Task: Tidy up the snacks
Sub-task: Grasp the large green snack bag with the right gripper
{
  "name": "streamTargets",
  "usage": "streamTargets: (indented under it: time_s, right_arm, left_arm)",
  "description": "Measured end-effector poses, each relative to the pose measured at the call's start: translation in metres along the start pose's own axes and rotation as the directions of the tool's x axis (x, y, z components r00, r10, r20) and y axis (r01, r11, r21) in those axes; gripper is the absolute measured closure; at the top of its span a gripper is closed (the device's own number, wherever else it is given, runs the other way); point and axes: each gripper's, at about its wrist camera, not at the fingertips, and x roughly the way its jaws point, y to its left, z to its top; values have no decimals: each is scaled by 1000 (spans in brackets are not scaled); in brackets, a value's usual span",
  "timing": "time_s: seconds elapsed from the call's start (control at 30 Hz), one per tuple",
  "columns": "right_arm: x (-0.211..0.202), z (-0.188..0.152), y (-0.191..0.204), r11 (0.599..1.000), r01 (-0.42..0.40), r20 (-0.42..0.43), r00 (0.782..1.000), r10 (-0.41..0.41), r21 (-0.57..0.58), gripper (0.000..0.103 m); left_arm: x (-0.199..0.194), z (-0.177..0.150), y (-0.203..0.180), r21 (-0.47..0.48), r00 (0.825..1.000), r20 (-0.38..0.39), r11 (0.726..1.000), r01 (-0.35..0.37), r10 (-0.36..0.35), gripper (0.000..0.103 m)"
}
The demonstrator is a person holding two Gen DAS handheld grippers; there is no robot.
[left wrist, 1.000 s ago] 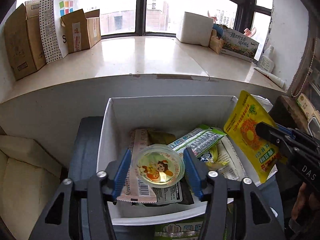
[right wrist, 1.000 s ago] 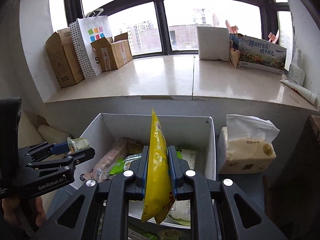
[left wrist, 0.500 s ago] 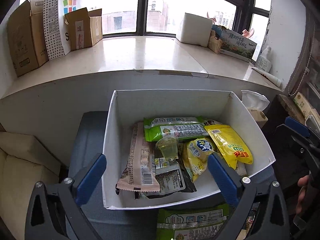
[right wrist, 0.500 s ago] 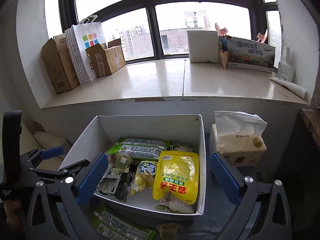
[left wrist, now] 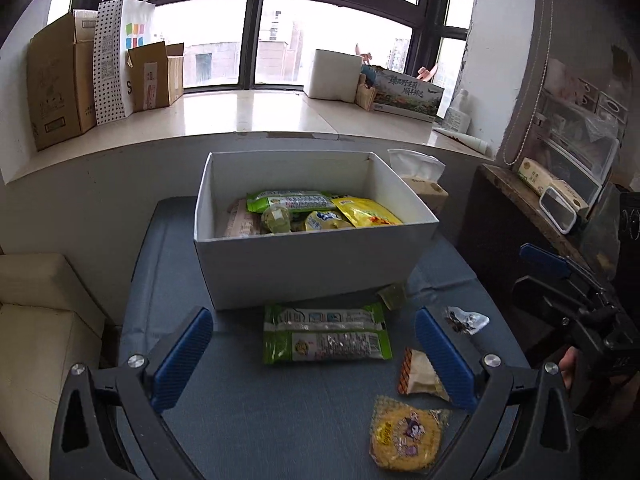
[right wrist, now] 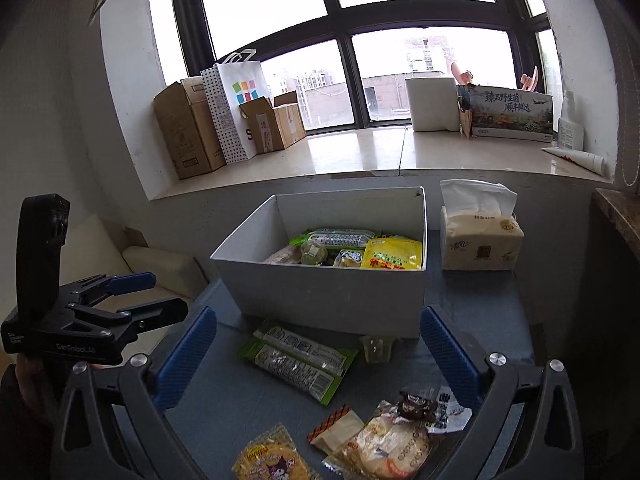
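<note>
A white box [left wrist: 304,264] [right wrist: 332,292] on the blue table holds several snacks, among them a yellow pouch [left wrist: 368,212] [right wrist: 394,254], a green packet [left wrist: 290,200] and a jelly cup [left wrist: 276,216] [right wrist: 314,251]. In front of the box lie a green packet [left wrist: 326,338] [right wrist: 298,360], a round yellow snack [left wrist: 406,438] [right wrist: 272,460], a small orange-edged packet [left wrist: 420,374] [right wrist: 336,428] and other small wrapped snacks [right wrist: 400,436]. My left gripper [left wrist: 314,356] is open and empty, back from the box. My right gripper [right wrist: 316,360] is open and empty, above the loose snacks.
A tissue pack [right wrist: 480,236] [left wrist: 420,176] stands right of the box. The windowsill [right wrist: 400,156] behind carries cardboard boxes [right wrist: 188,128], a paper bag [right wrist: 236,104] and a white box [right wrist: 432,104]. A cream cushion [left wrist: 40,320] lies left; a dark shelf [left wrist: 532,208] stands right.
A second ago the left gripper held a jelly cup and the right a yellow pouch over the box. Both opened, dropped them in the box, and have pulled back toward me.
</note>
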Motion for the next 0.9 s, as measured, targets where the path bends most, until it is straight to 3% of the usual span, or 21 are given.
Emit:
streamTargets:
  time_s: [0.13,0.27,0.53,0.67,0.77,0.9]
  right_arm:
    - [-9,-36,14,1000,-21,-52,998,20,-21,0]
    - [-6,-56,30,996,15,-94,995,-23,-83,0]
    - [36,-54,46,973,-48,-195,981,3,-225,0]
    - [81,-39,46,939,-168,-286,955,79,-301,0]
    - [118,-30,45,892,-285,-374,916,145,-350,0]
    - [165,-33,49,843,-285,-468,883,46,-455,0]
  left_arm:
    - [-13,-35,-10,5,1000,-25,1000,-19,20,0]
    - [-21,-53,-13,11,999,-32,1000,-27,27,0]
    - [-28,-65,7,-28,998,-55,999,-36,35,0]
    - [-29,-71,18,-56,998,-61,998,-36,32,0]
    - [-29,-75,24,-65,997,-69,997,-45,40,0]
    - [-29,-78,27,-70,997,-70,997,-43,38,0]
